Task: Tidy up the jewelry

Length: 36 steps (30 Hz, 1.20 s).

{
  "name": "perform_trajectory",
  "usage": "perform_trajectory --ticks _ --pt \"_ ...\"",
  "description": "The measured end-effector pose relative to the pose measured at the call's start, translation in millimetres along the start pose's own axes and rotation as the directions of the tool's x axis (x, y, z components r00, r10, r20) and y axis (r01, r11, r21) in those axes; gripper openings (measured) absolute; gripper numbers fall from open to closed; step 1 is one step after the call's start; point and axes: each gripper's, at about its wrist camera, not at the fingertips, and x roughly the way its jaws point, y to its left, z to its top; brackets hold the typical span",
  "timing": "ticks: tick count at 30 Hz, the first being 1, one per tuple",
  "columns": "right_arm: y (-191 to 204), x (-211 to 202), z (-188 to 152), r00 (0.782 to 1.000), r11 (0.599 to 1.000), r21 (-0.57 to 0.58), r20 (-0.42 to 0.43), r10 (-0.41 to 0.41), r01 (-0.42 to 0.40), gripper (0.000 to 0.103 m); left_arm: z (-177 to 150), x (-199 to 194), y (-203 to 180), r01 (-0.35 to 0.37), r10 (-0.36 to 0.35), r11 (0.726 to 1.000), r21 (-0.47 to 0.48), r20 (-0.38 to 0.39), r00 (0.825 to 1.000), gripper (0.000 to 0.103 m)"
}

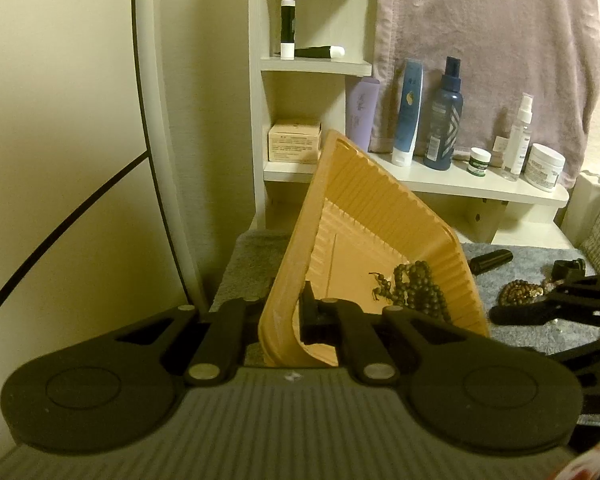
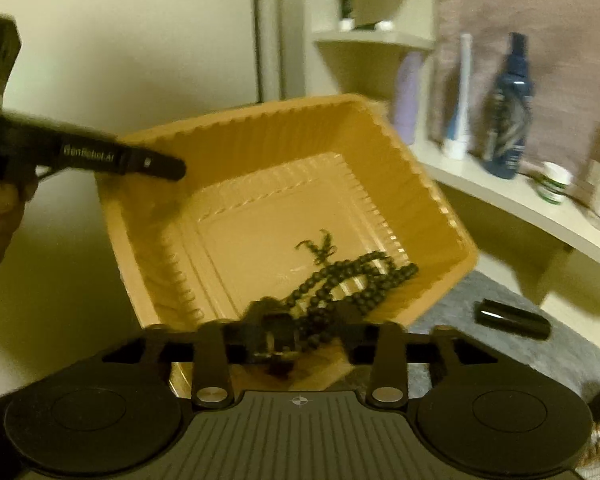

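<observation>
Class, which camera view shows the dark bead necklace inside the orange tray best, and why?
The right wrist view: it looks down into the orange tray, showing the dark bead necklace spread across the floor, though blurred. The left wrist view shows the necklace sharper but bunched behind the tray wall.

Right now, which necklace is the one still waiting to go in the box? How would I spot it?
Find the grey towel spread below the white shelf of bottles. Just right of the tilted orange tray lies a heap of brown beads. Unlike the darker beads inside the tray, it sits outside on the towel, lighter and golden-brown.
</observation>
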Motion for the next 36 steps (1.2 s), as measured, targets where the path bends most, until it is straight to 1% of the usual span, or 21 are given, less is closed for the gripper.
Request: perform_trajectory --ticks 3,5,7,9,11,15,17,19,20,24,26,29,32,36 --pt "-5.3 -14.3 -4.9 0.998 0.998 0.041 0.043 -0.054 0.052 0.046 -0.2 0.3 -0.1 0.000 0.000 1.000 0.000 0.000 1.000 0.006" --pt "-12.5 -25.7 -13.2 0.991 0.990 0.087 0.062 -0.119 0.113 0.046 -0.1 0.3 -0.4 0.001 -0.001 1.000 0.001 0.000 1.000 0.006" --pt "-21.2 -34.2 -21.0 0.980 0.975 0.132 0.065 -0.189 0.179 0.046 -0.6 0.0 -0.5 0.000 0.000 1.000 0.003 0.000 1.000 0.006" --pt "-32.9 -43.9 -32.9 0.965 0.952 0.188 0.056 -0.258 0.244 0.046 -0.9 -0.6 -0.9 -0.001 0.001 1.000 0.005 0.001 1.000 0.006" --pt "-47.2 -49.5 -46.2 0.949 0.920 0.251 0.022 -0.315 0.300 0.046 -1.1 -0.8 -1.5 -0.001 0.001 1.000 0.008 0.001 1.000 0.006" --pt "-73.1 -58.8 -69.4 0.918 0.848 0.370 -0.042 -0.394 0.381 0.046 -1.2 -1.3 -2.4 -0.003 0.003 1.000 0.008 0.001 1.000 0.006" --pt "-80.8 -61.4 -75.6 0.910 0.834 0.383 -0.052 -0.411 0.398 0.046 -1.2 -1.5 -2.8 -0.004 0.004 1.000 0.008 0.000 1.000 0.006" --pt "-85.5 -59.4 -78.3 0.905 0.833 0.370 -0.059 -0.420 0.411 0.044 -1.3 -1.5 -2.9 -0.004 0.004 1.000 0.009 0.000 1.000 0.006" --pt "-85.9 -58.3 -78.7 0.905 0.836 0.361 -0.060 -0.421 0.413 0.039 -1.1 -1.6 -3.4 -0.005 0.005 1.000 0.010 0.000 1.000 0.006" --pt "-83.0 -49.2 -78.0 0.900 0.852 0.299 -0.066 -0.432 0.430 0.031 -1.1 -1.6 -3.6 -0.006 0.006 1.000 0.009 0.000 1.000 0.006" --pt "-81.7 -43.3 -79.7 0.897 0.855 0.278 -0.077 -0.435 0.438 0.022 -1.1 -1.6 -3.8 -0.005 0.005 1.000 0.011 0.000 1.000 0.006" --pt "-81.0 -38.7 -82.6 0.895 0.855 0.268 -0.090 -0.438 0.445 0.018 -1.1 -1.1 -3.9 -0.005 0.005 1.000 0.014 0.000 1.000 0.006" --pt "-82.1 -37.2 -86.2 0.888 0.844 0.279 -0.100 -0.449 0.458 0.016 -1.3 -0.9 -4.1 -0.007 0.007 1.000 0.013 0.002 1.000 0.006" --pt "-82.9 -38.2 -88.5 0.887 0.841 0.288 -0.096 -0.451 0.459 0.013 -1.3 -0.9 -3.3 -0.008 0.008 1.000 0.011 0.005 1.000 0.006"
